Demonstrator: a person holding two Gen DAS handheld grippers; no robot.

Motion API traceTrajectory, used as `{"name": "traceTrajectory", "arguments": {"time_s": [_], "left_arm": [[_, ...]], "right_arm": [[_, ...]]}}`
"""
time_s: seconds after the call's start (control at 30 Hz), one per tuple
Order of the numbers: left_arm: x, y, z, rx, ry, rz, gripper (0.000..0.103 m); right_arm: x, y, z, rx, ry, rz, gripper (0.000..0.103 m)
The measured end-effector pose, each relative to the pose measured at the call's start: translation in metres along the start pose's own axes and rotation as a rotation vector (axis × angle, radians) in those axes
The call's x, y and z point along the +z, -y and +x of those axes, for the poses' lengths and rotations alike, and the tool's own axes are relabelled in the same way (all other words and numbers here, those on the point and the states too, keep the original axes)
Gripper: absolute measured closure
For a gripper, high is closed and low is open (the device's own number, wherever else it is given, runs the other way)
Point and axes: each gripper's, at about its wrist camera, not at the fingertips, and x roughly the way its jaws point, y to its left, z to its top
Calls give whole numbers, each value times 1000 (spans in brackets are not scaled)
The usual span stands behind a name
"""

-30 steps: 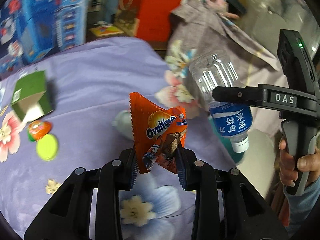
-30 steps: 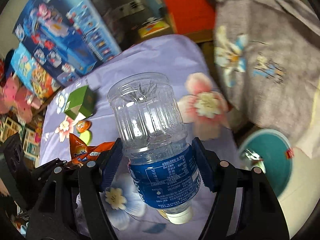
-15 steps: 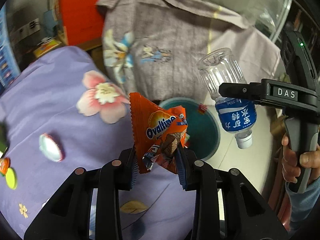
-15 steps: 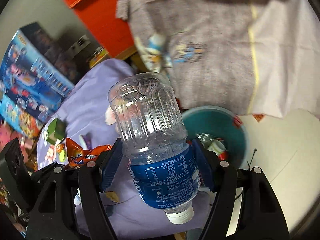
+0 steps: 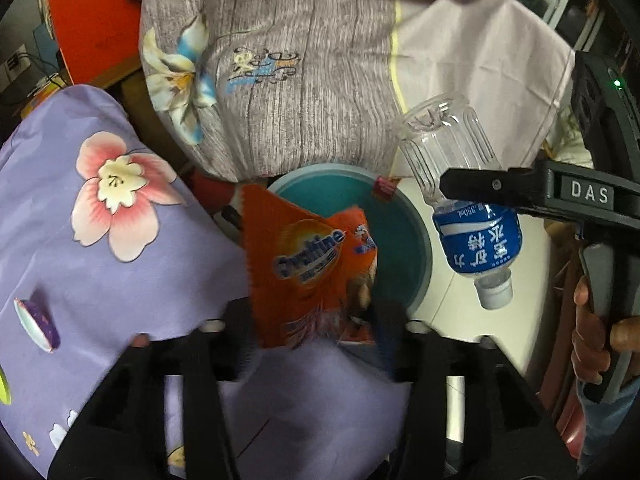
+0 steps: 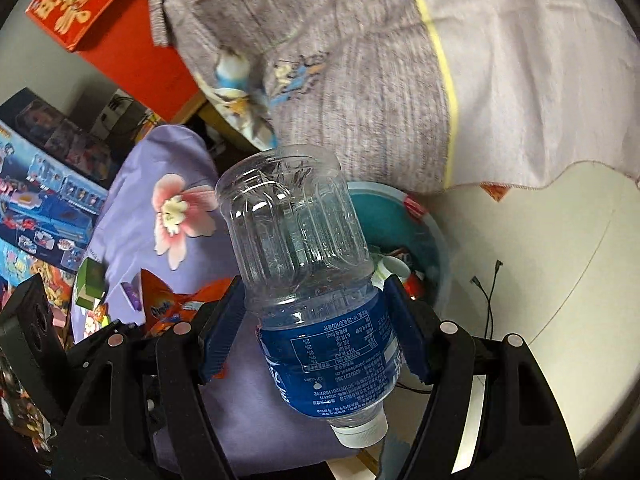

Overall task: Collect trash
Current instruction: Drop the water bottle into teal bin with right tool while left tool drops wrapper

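Note:
An orange Ovaltine wrapper [image 5: 308, 256] sits blurred between the fingers of my left gripper [image 5: 310, 320], whose jaws are opening; the pads stand apart from it. It hangs over the near rim of a teal bin [image 5: 424, 240] on the floor. My right gripper [image 6: 312, 320] is shut on a clear water bottle [image 6: 304, 280] with a blue label, held cap down. The left wrist view shows the bottle [image 5: 476, 240] just right of the bin. Inside the bin [image 6: 434, 248] lies other trash. The right wrist view shows the wrapper [image 6: 168, 304] at the left.
A purple flowered cloth [image 5: 100, 280] covers the table on the left, with a small purple lid [image 5: 36, 324] and a green box [image 6: 90, 284] on it. A grey patterned cloth [image 5: 300, 80] hangs behind the bin. A thin cable [image 6: 486, 292] lies on the pale floor. Toy boxes [image 6: 40, 208] stand at the far left.
Both grippers swung from over the table to the teal bin. The left jaws have spread and the wrapper has come loose between them. The bottle stays gripped.

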Motion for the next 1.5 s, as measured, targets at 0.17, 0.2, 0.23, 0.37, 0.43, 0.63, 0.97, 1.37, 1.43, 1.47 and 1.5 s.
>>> {"name": "traceTrajectory", "arguments": {"time_s": [0.17, 0.2, 0.23, 0.37, 0.43, 0.63, 0.97, 1.37, 1.43, 1.47, 1.5], "left_arm": [[8, 7, 15, 33, -4, 7, 19], [9, 6, 16, 39, -5, 6, 16], [10, 6, 17, 41, -6, 2, 16], [10, -1, 18, 39, -10, -21, 14], [9, -4, 17, 39, -13, -30, 13], [5, -10, 11, 39, -16, -55, 8], [0, -14, 3, 25, -14, -75, 6], [-13, -33, -21, 31, 19, -126, 5], [-16, -37, -25, 32, 25, -135, 5], [-19, -41, -29, 33, 30, -143, 4], [-21, -44, -32, 33, 34, -147, 4]], "right_arm": [[4, 9, 9, -6, -19, 11, 36], [5, 11, 12, -7, -23, 12, 36], [6, 11, 14, -6, -27, 13, 36], [7, 12, 21, -3, -39, 15, 36], [8, 12, 26, 0, -48, 15, 36], [7, 10, 35, 16, -68, 29, 36], [4, 1, 30, 7, -69, 19, 27], [-5, -32, 29, 9, -92, -37, 26], [-7, -39, 29, 9, -93, -49, 26], [-8, -43, 29, 10, -94, -53, 26], [-9, -47, 29, 10, -95, -58, 26]]}}
